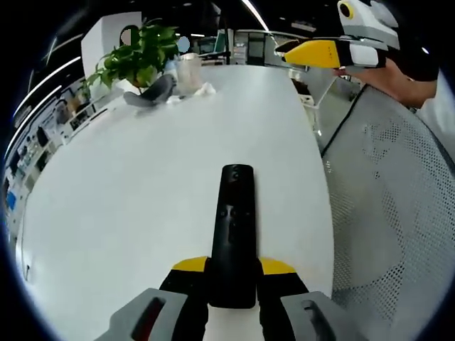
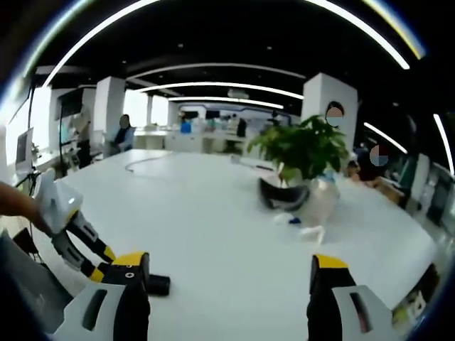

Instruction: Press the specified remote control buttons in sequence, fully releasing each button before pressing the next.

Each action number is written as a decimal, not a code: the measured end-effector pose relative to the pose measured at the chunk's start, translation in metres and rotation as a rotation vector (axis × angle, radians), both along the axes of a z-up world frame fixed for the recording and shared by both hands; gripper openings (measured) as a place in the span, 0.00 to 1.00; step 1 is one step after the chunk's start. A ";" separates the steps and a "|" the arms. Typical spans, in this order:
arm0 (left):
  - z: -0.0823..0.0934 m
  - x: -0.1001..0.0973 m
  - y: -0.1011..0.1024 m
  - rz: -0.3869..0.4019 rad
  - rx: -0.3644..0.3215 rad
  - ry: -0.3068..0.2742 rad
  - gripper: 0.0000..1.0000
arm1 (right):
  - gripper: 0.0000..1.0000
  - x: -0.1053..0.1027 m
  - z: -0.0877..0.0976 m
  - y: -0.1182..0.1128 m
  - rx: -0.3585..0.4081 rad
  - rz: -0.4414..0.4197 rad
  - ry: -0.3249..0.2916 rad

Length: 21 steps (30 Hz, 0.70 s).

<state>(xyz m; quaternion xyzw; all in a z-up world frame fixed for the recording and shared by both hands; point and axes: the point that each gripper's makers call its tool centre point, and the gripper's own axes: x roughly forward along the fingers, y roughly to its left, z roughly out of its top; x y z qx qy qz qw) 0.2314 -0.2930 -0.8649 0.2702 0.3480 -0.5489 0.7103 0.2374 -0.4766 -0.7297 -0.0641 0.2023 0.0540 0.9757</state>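
Remote [image 1: 232, 234]: clamped between left claw [image 1: 233, 273] jaws, pointing forward over white table [image 1: 128, 199]
Right claw [image 2: 231, 273]: jaws apart, holding nothing

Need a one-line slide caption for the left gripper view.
Left gripper shut on a black remote above a white table; right gripper hovers beyond, potted plant at the far end.

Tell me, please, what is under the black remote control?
Under the remote control lies the white table. Its near end sits between the left tongs, which grip it. The table surface directly beneath is covered, so I cannot see it.
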 end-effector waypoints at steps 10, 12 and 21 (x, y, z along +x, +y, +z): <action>0.000 0.009 0.003 -0.038 0.043 0.017 0.24 | 0.93 0.000 -0.002 0.001 -0.011 0.006 0.009; 0.000 0.009 0.003 -0.045 0.051 0.019 0.24 | 0.93 -0.001 -0.003 0.001 -0.012 0.006 0.011; 0.000 0.016 0.006 -0.059 0.086 0.034 0.24 | 0.92 -0.001 -0.005 0.002 -0.024 0.010 0.022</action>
